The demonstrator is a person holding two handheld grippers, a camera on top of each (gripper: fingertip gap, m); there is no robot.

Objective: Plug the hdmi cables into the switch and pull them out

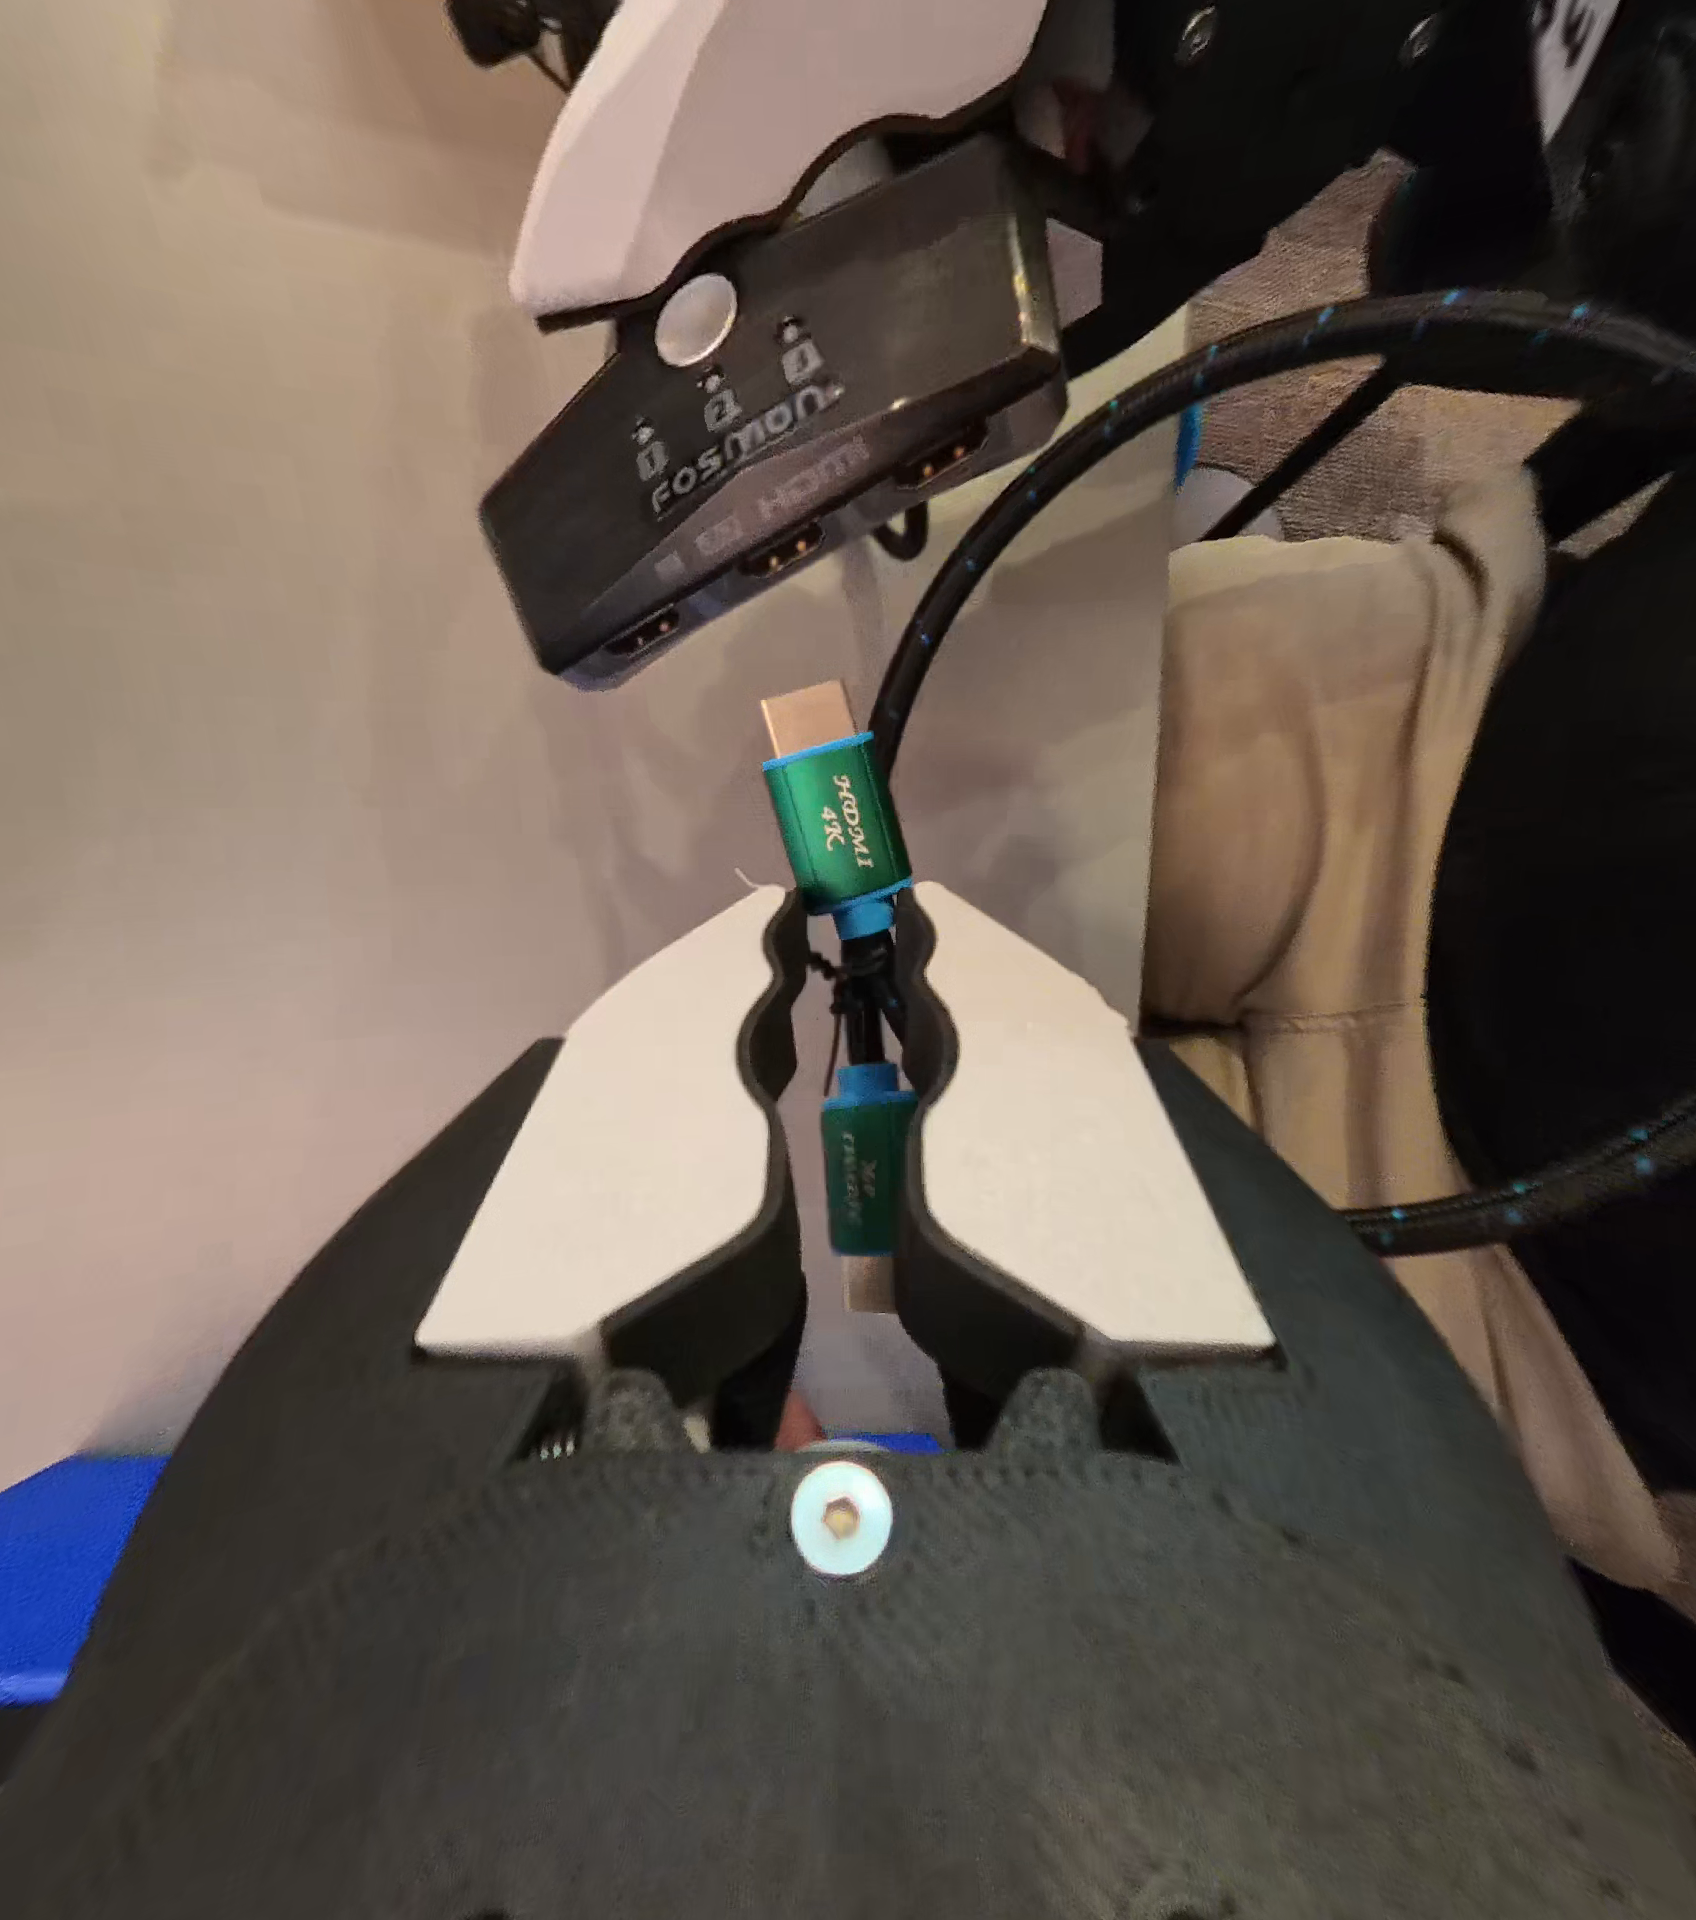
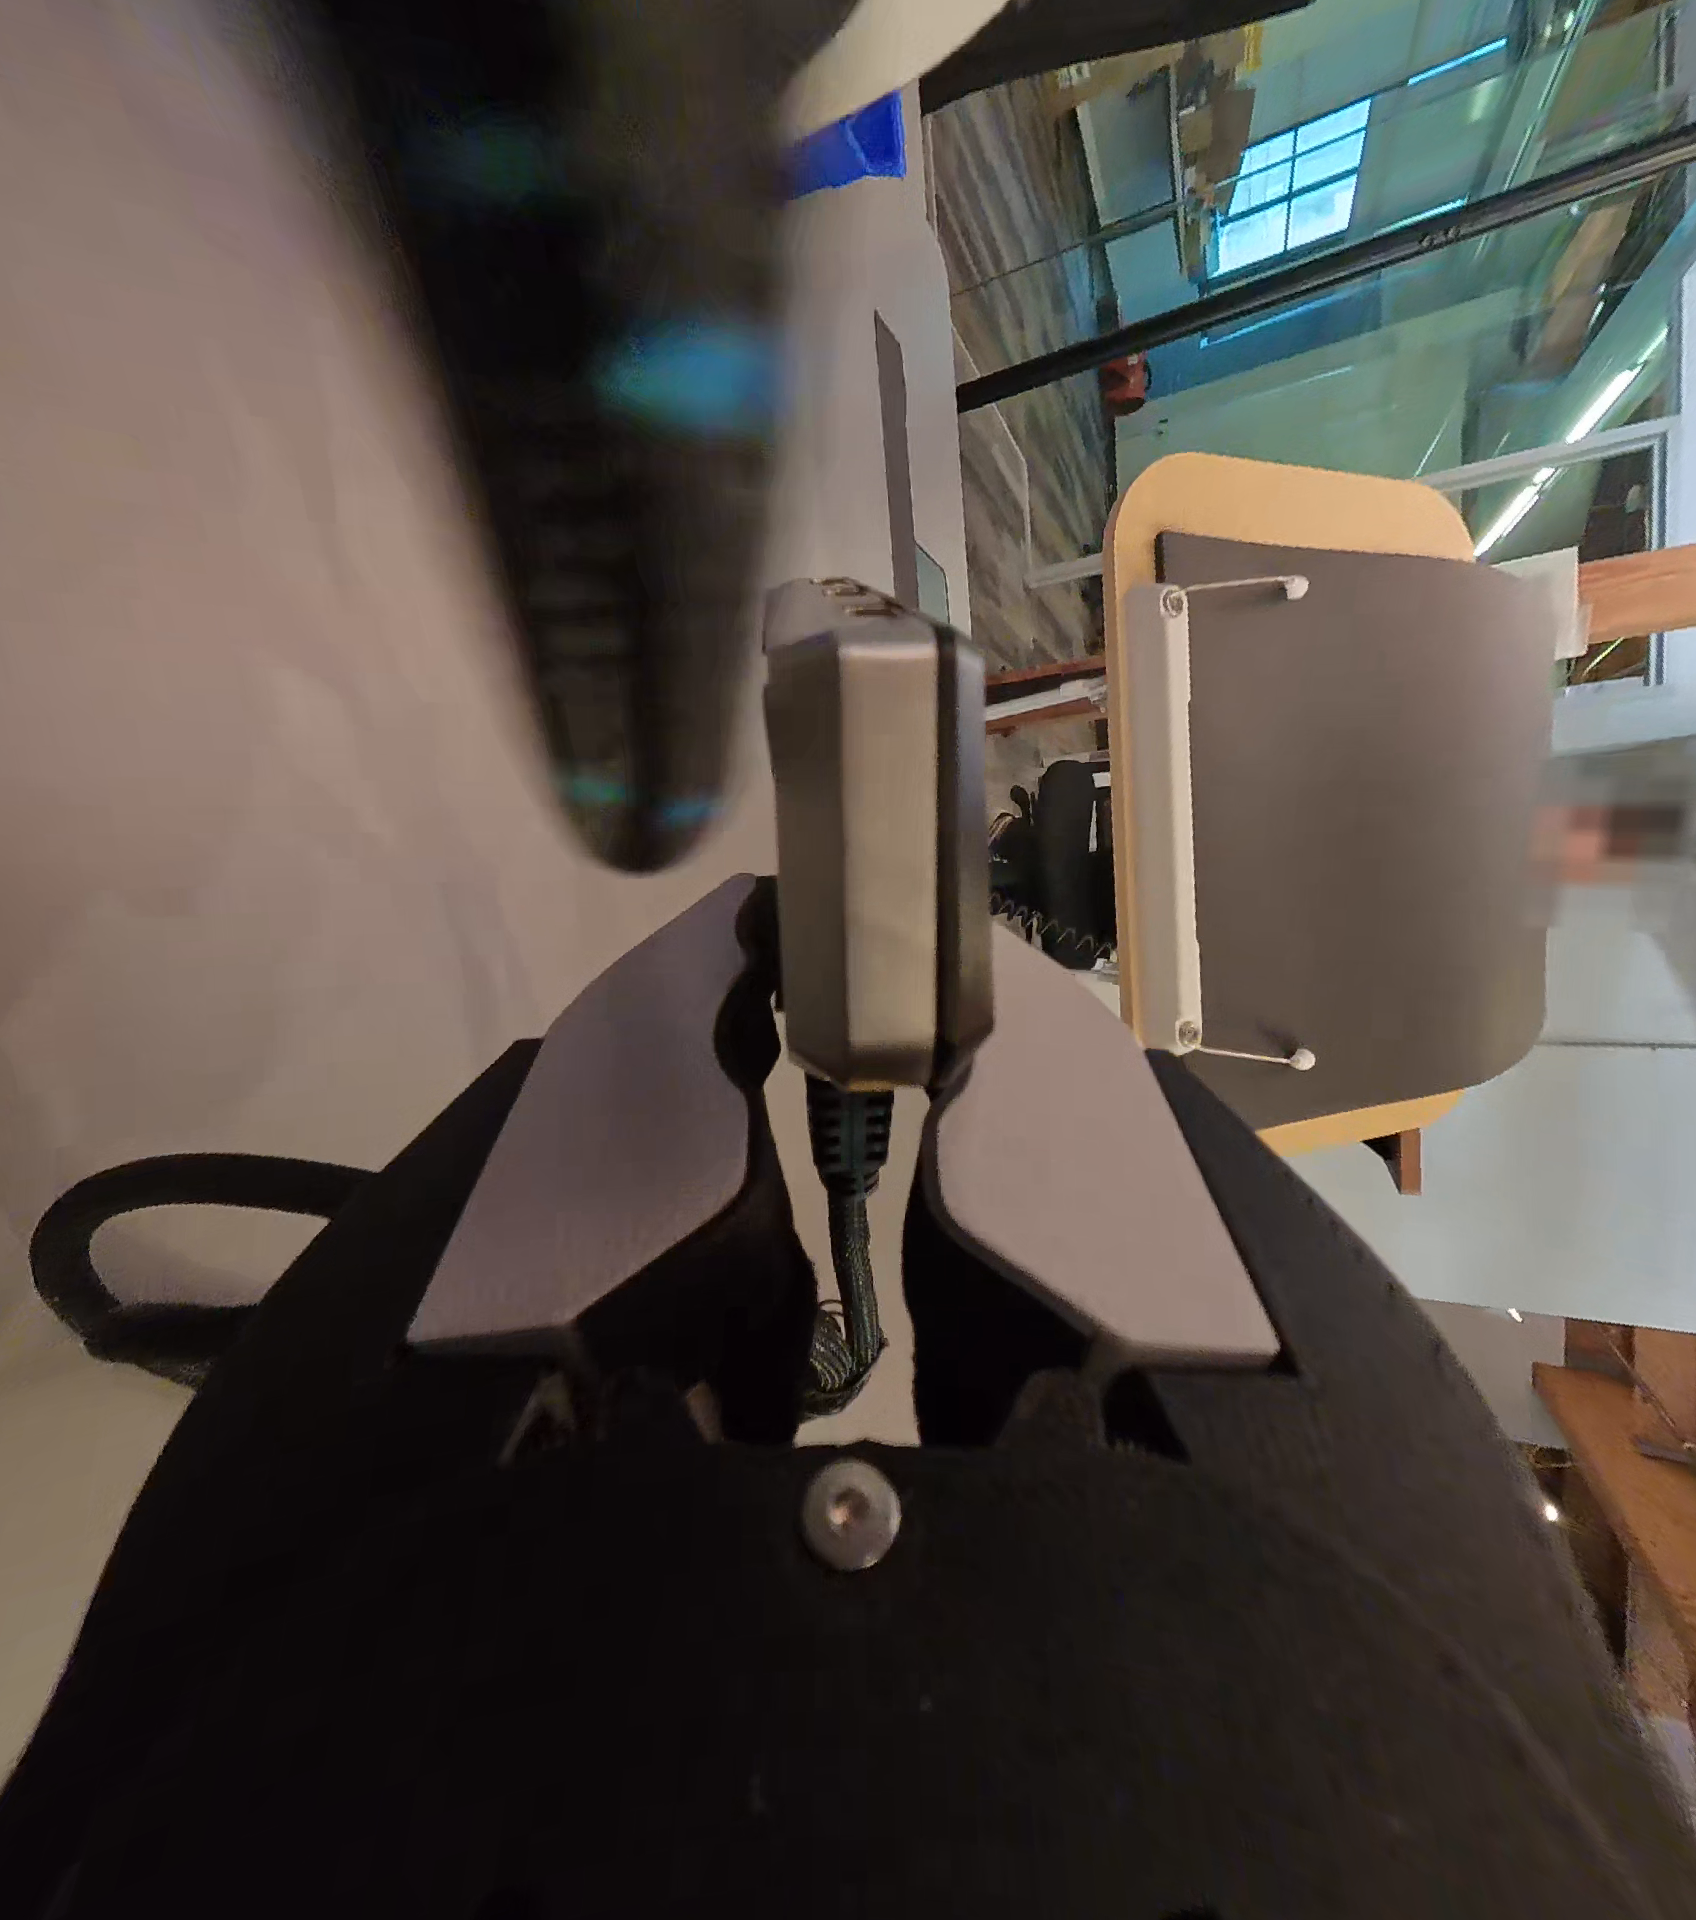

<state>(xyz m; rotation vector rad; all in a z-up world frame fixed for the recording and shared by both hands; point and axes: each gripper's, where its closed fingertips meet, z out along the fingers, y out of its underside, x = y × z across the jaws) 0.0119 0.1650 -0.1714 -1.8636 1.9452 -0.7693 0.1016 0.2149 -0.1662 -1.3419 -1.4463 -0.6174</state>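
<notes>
- Hidden in the left wrist view: far end of the switch [image 1: 782,447], covered by the white fingers of the right gripper [image 1: 719,177] at 12 o'clock.
- Cut off at 3 o'clock: the braided black cable [image 1: 1239,353], looping out of frame and back.
- Blurred beyond telling in the right wrist view: a dark shape with blue flecks [image 2: 605,468] at 11 o'clock.
- Hard to make out: lettering on the lower green plug [image 1: 863,1174], lying in shadow between the fingers.
- Left gripper [image 1: 849,914] pinching the cable just behind the upper green plug [image 1: 833,821]; fingers nearly together.
- Upper plug standing past the fingertips toward 12 o'clock, gold tip close below the switch's row of three sockets, apart from them, none filled.
- Lower plug pointing back toward 6 o'clock, inside the gap between the fingers.
- Right gripper [image 2: 859,997] clamped on the switch [image 2: 870,852], edge-on, its near end between the fingertips.
- Short cable [image 2: 849,1195] leaving the switch's near end toward 6 o'clock, running down between the fingers.
</notes>
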